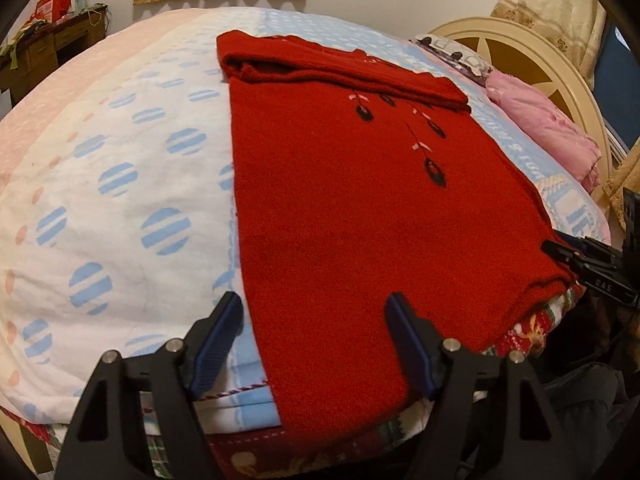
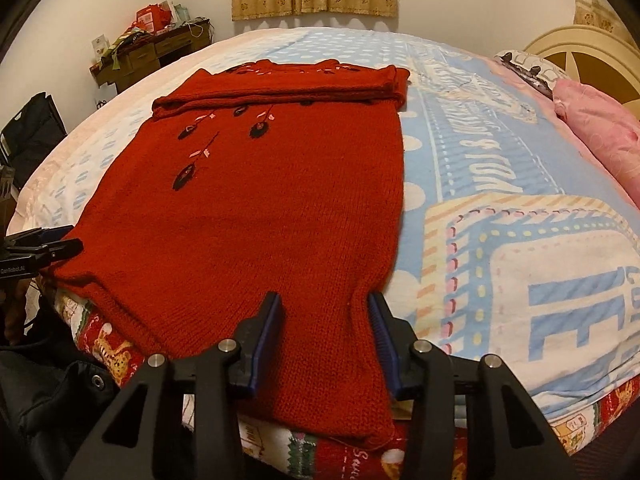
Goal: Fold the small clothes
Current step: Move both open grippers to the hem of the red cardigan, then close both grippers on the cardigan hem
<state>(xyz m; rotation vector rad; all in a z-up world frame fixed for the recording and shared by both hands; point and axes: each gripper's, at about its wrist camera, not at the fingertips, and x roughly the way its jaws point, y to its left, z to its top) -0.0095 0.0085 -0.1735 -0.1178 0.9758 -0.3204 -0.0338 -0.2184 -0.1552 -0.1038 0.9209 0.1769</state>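
We see the red knitted sweater [image 1: 360, 216] lying flat on the bed [image 1: 120, 168], its sleeves folded across the top. Our left gripper [image 1: 314, 344] is released around the hem's left corner; our right gripper [image 2: 326, 340] pinches the right corner.
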